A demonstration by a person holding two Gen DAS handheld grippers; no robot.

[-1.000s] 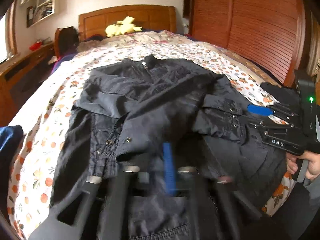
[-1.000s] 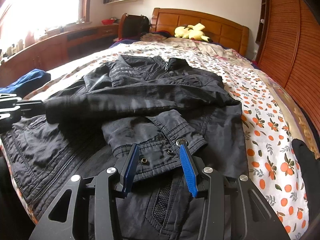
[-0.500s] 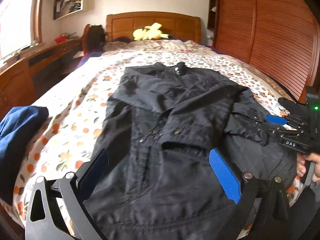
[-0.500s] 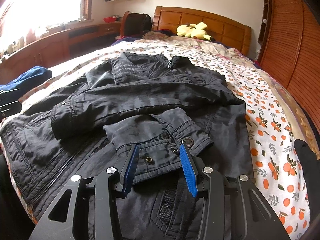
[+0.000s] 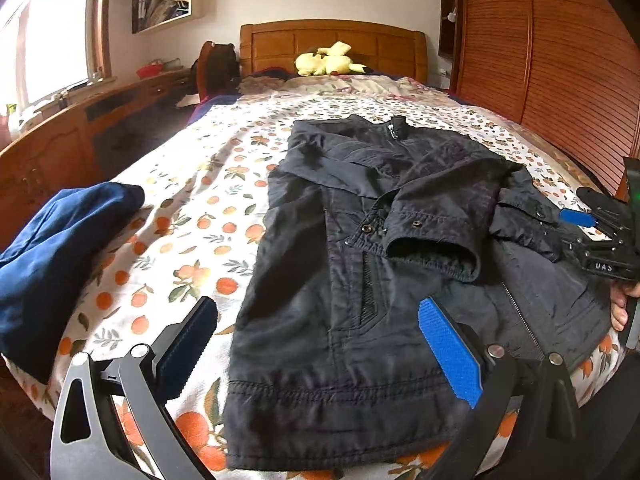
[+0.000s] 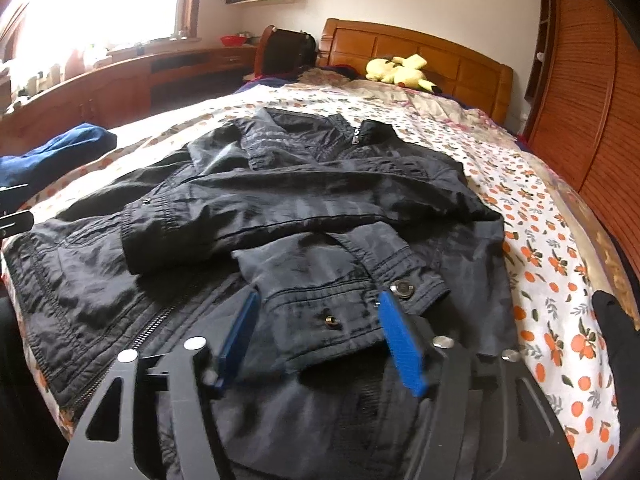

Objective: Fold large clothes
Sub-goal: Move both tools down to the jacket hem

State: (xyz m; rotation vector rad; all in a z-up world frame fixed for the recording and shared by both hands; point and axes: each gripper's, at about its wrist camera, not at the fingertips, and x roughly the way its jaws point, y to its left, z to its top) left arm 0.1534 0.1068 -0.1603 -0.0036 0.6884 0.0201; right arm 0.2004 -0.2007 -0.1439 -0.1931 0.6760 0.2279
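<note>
Folding the black jacket [image 5: 360, 280], which is lying at the bed's [image 5: 192, 216] foot edge with both sleeves crossed over its chest, we are planning to grip the hem squarely. Our left gripper [image 5: 316, 344] is hanging fully spread, holding nothing; our right gripper [image 6: 320, 336] is opening around the cuff [image 6: 344, 300].

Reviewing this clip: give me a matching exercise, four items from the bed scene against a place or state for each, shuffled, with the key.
Items
1. black jacket
2. blue garment
3. yellow plush toy
4. left gripper

Descriptions
A. by the headboard
B. bunched at the bed's left edge
C. jaws wide, holding nothing
D. spread on the bedspread, sleeves folded across the front

Pairs: 1-D, 2-B, 3-A, 4-C
</note>
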